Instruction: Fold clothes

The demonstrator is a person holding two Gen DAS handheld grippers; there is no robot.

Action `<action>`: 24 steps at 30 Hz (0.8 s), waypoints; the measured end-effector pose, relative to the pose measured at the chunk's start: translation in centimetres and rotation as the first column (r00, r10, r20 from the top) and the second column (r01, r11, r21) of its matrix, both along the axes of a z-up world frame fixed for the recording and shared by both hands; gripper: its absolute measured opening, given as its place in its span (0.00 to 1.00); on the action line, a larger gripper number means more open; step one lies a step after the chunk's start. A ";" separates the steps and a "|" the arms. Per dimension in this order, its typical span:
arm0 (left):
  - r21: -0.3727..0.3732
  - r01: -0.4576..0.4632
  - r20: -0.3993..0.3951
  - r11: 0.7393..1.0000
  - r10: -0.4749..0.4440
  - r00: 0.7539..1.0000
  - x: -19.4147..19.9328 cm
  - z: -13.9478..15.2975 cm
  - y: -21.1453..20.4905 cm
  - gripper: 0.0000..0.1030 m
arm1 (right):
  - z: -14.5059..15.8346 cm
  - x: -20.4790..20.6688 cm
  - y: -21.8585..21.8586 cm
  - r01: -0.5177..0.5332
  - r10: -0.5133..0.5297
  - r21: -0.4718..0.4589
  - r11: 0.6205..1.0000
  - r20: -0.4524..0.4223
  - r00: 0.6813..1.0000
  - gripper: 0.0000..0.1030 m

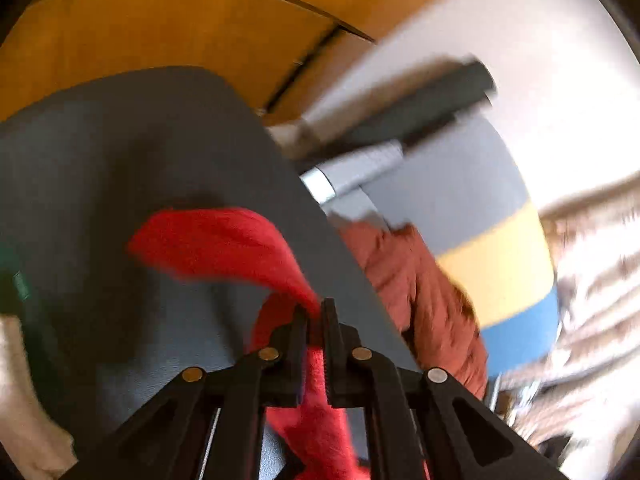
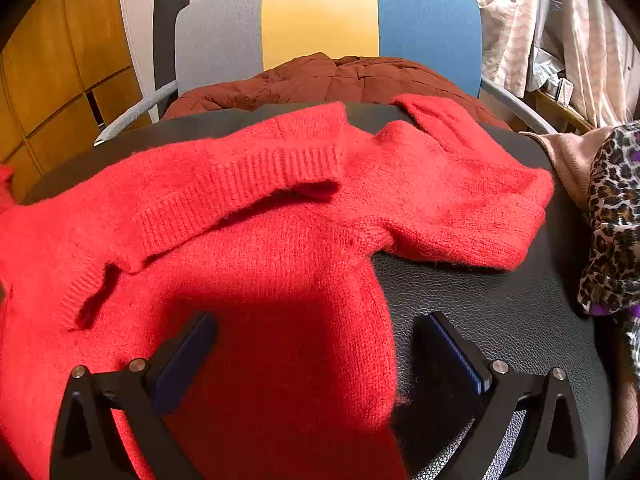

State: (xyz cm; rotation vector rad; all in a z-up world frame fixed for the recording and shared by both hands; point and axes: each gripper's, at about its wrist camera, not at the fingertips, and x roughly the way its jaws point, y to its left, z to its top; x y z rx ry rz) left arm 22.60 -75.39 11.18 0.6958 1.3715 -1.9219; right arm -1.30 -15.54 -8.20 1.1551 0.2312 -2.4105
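A fluffy red knitted sweater [image 2: 248,240] lies spread over the dark leather-look tabletop [image 2: 480,300], one ribbed-cuffed sleeve folded across its chest and the other sleeve bunched at the right. My right gripper [image 2: 316,344] hovers open over the sweater's lower body, the cloth lying loose under its blue pads. In the blurred, tilted left wrist view my left gripper [image 1: 316,316] is shut on a fold of the red sweater [image 1: 224,240], which is lifted off the dark tabletop [image 1: 120,152] and hangs down between the fingers.
A chair [image 2: 320,16] with a grey, yellow and blue back stands behind the table, a rust-brown quilted jacket [image 2: 340,76] on its seat. A leopard-print garment [image 2: 612,220] and a beige one [image 2: 568,156] lie at the right edge. Wooden cabinets [image 2: 52,80] stand at left.
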 end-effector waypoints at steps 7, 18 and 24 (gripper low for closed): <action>-0.040 0.050 0.077 0.998 -0.047 0.996 3.2 1.4 0.9 0.17 | 0.1 0.4 -0.4 0.001 -0.001 -0.002 1.000 0.003 1.000 1.00; 0.054 0.831 -0.011 0.554 -0.832 0.555 -2.6 -9.8 26.0 0.23 | -0.1 0.1 0.0 0.000 0.000 -0.007 1.000 0.005 1.000 1.00; -0.023 0.871 0.039 0.491 -0.870 0.492 -5.9 -12.9 33.1 0.24 | -0.2 0.0 0.2 0.000 0.000 -0.014 1.000 0.008 1.000 1.00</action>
